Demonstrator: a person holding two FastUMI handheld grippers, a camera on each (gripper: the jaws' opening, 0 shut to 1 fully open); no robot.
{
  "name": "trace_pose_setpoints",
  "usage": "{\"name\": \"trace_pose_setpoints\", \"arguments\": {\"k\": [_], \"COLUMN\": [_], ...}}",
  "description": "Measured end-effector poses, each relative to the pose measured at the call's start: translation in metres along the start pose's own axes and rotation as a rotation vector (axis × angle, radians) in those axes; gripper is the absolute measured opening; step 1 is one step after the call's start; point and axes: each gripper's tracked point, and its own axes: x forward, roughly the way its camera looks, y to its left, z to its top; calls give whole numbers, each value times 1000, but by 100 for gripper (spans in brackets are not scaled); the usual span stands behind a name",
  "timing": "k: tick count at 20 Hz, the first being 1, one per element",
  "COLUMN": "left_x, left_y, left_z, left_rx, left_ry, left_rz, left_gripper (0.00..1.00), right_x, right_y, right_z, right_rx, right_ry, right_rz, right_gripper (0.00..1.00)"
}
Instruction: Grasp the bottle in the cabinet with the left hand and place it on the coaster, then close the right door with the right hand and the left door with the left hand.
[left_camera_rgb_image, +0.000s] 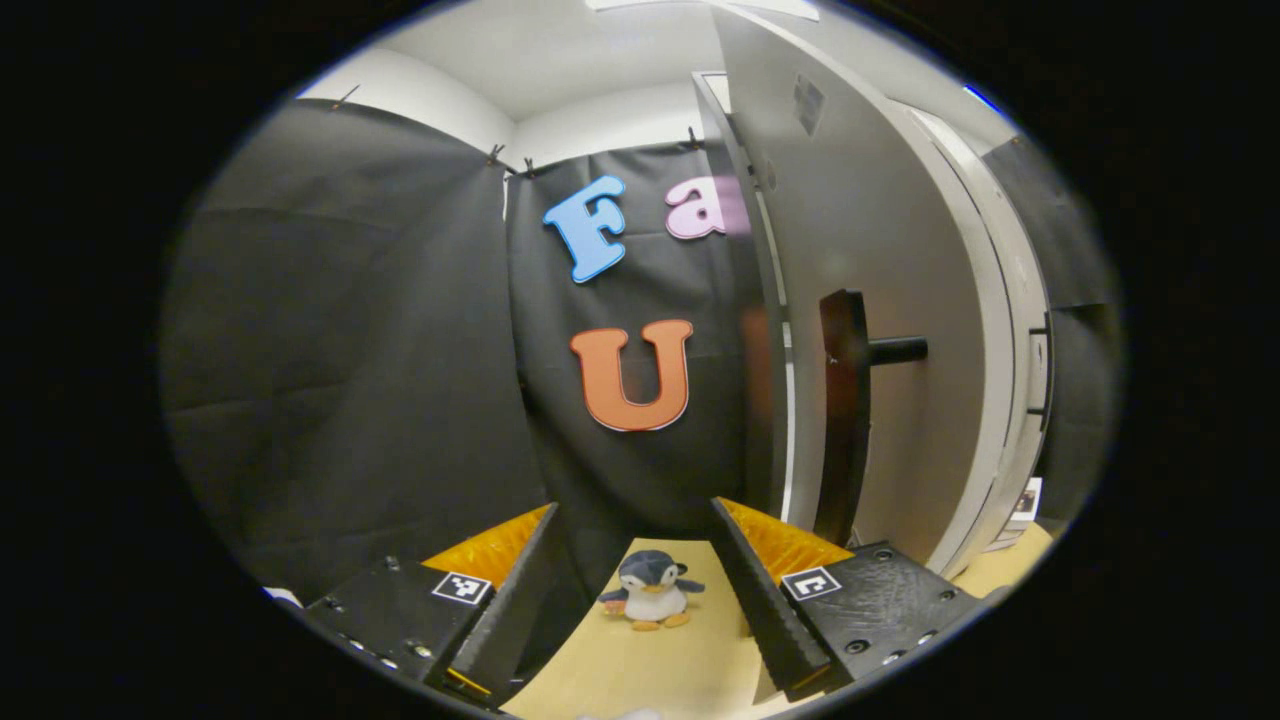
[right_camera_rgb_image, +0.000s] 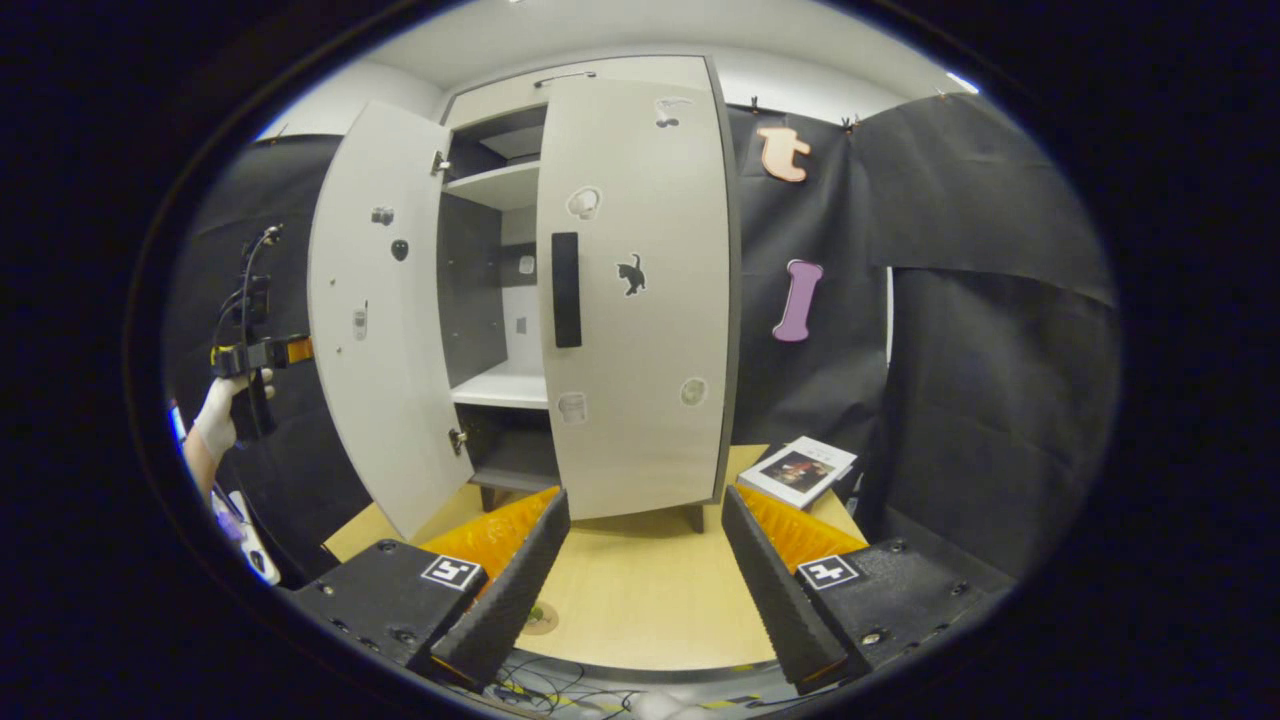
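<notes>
Both jaws stand spread and empty: my left gripper (left_camera_rgb_image: 640, 600) faces a penguin toy (left_camera_rgb_image: 650, 590) beside the left door (left_camera_rgb_image: 880, 300), which hangs ajar; my right gripper (right_camera_rgb_image: 645, 590) faces the cabinet, right door (right_camera_rgb_image: 640, 300) shut. Coaster (right_camera_rgb_image: 541, 618) lies on the bench (right_camera_rgb_image: 650, 590); bottle's whereabouts: cannot tell.

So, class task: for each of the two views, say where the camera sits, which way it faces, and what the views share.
Left gripper view: rides the left gripper, beside the open left door, facing its handle and a penguin; own fingers show, open.
Right gripper view: rides the right gripper, facing the cabinet front; own fingers open, plus a hand farther off.
Shared: the left door, the table.
</notes>
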Motion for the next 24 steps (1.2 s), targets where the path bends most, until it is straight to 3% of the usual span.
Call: {"name": "trace_pose_setpoints", "arguments": {"k": [4,6,7,10,12,14,16,21,24], "left_x": [-5,-8,-10,-17,-20,-20,-17,-16,-19], "left_y": [-17,-24,-32,-66,-88,-106,-117,-158,-175], "left_z": [4,6,6,6,6,10,12,19,24], "left_rx": [11,35,43,27,11,22,31,-22,-1], "left_ry": [2,-3,0,6,11,-3,-9,-6,-22], "left_rz": [-11,9,9,-13,-28,-30,-30,-111,-143], "left_gripper": [87,80,71,79,79,71,77,98,97], "right_x": [4,6,6,8,9,11,13,16,15], "right_y": [-10,-22,-28,-44,-56,-67,-74,-74,-68], "right_z": [4,8,10,15,20,27,30,38,44], "right_rx": [-10,-11,-7,-2,-17,-32,-34,-35,-39], "right_ry": [-3,-8,-12,-10,-15,-30,-35,-43,-55], "right_rz": [45,57,61,76,72,63,61,66,69], "right_gripper": [100,100,100,100,100,100,100,100,100]}}
